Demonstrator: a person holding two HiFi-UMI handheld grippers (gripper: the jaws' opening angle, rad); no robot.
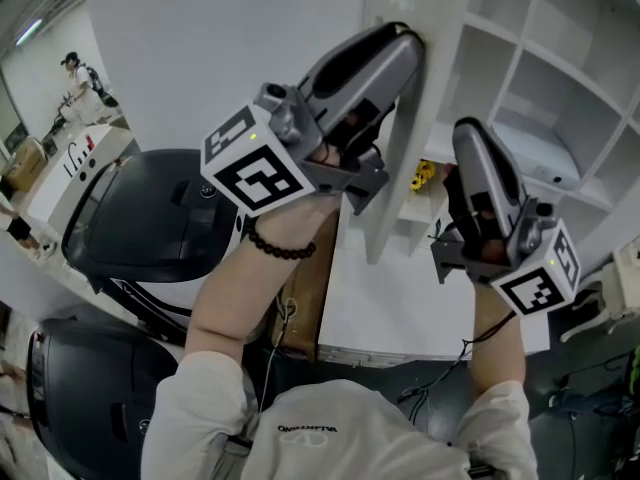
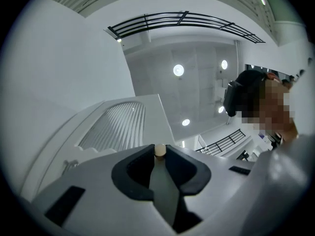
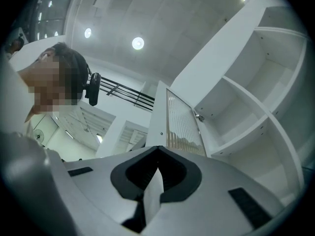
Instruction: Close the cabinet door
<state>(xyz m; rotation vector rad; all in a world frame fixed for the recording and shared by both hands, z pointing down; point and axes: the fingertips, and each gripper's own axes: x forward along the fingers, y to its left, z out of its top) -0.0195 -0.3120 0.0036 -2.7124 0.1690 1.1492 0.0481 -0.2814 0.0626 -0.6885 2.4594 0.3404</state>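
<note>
The white cabinet door point(image 1: 385, 218) stands open, edge-on to me in the head view, in front of the open-shelved cabinet point(image 1: 540, 88). My left gripper point(image 1: 408, 36) reaches up to the door's upper edge. In the left gripper view its jaws point(image 2: 160, 154) are shut on a small cream knob point(image 2: 160, 150), with the door's ribbed glass panel point(image 2: 115, 127) behind. My right gripper point(image 1: 465, 128) points up just right of the door, near the shelves. Its jaws point(image 3: 157, 149) meet at the tips with nothing seen between them; the ribbed door point(image 3: 182, 127) and its hinge point(image 3: 198, 116) lie beyond.
Bare white shelves point(image 3: 246, 97) fill the cabinet's right side. A small yellow item point(image 1: 422, 175) and a white bundle point(image 1: 540, 153) sit on a lower shelf. Two black rounded machines point(image 1: 150, 218) stand at the left, a cardboard box point(image 1: 310, 288) below. A person point(image 1: 75, 78) stands far off.
</note>
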